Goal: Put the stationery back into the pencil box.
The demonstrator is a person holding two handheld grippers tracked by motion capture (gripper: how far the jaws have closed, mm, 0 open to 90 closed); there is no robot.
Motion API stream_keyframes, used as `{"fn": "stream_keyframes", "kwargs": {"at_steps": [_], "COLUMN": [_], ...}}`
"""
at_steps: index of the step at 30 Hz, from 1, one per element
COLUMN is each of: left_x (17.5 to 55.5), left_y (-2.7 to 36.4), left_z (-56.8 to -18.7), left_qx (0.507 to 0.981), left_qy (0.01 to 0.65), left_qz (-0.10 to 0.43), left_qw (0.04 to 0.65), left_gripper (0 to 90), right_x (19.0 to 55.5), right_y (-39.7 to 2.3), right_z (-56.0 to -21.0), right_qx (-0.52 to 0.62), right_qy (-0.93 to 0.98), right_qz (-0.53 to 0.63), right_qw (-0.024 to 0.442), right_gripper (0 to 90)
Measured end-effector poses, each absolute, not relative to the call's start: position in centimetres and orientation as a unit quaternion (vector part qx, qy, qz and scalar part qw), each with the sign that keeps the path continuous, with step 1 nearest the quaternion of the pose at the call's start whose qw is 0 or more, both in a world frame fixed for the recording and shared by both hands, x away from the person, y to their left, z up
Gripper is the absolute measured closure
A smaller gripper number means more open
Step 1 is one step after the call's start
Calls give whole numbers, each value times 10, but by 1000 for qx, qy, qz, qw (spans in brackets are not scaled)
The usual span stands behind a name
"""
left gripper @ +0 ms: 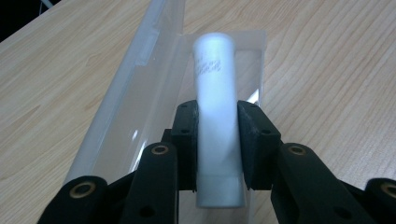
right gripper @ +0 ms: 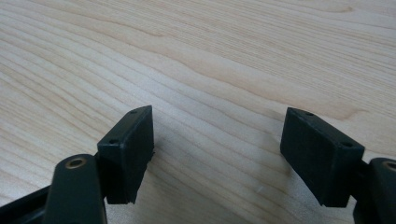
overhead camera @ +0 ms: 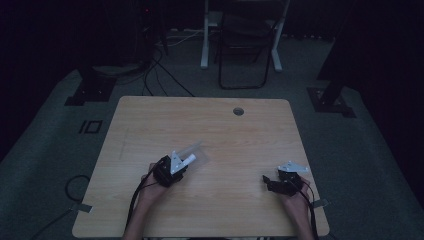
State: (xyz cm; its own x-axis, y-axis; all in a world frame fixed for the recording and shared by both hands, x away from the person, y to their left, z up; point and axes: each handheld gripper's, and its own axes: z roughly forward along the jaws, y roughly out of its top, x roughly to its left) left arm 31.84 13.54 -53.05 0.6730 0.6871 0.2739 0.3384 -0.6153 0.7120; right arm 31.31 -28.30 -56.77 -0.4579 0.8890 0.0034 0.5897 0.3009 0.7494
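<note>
White tube (left gripper: 215, 121) clamped in left gripper (left gripper: 218, 140), over clear plastic box (left gripper: 140, 93) on wooden table (left gripper: 327, 70)

Tube: white, cylindrical, faint printed text near its far rounded end; pinched at its lower half between both black pads, flat cap end nearest the camera, far end projecting beyond the jaws above the box interior. Box: transparent, long, open-topped, lying just ahead of and under the left gripper, left of table centre in the high view (overhead camera: 192, 150). Left gripper (overhead camera: 172, 170): jaws narrowed onto the tube. Right gripper (right gripper: 217, 154): jaws spread wide, nothing between them, over bare wood; seen at the table's right front (overhead camera: 280, 182), well apart from the box. Round grommet hole (overhead camera: 238, 111): near far edge
</note>
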Motion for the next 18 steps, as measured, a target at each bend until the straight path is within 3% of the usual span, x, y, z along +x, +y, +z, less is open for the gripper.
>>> {"fn": "stream_keyframes", "kwargs": {"at_steps": [18], "left_x": [322], "left_y": [134], "left_z": [-539], "left_qx": [860], "left_qy": [300], "left_qz": [281], "left_qw": [302], "left_gripper": [705], "right_x": [313], "right_y": [-283], "right_z": [-568], "right_qx": [475], "right_qy": [778], "right_qz": [352], "right_qw": [213], "right_gripper": [259]}}
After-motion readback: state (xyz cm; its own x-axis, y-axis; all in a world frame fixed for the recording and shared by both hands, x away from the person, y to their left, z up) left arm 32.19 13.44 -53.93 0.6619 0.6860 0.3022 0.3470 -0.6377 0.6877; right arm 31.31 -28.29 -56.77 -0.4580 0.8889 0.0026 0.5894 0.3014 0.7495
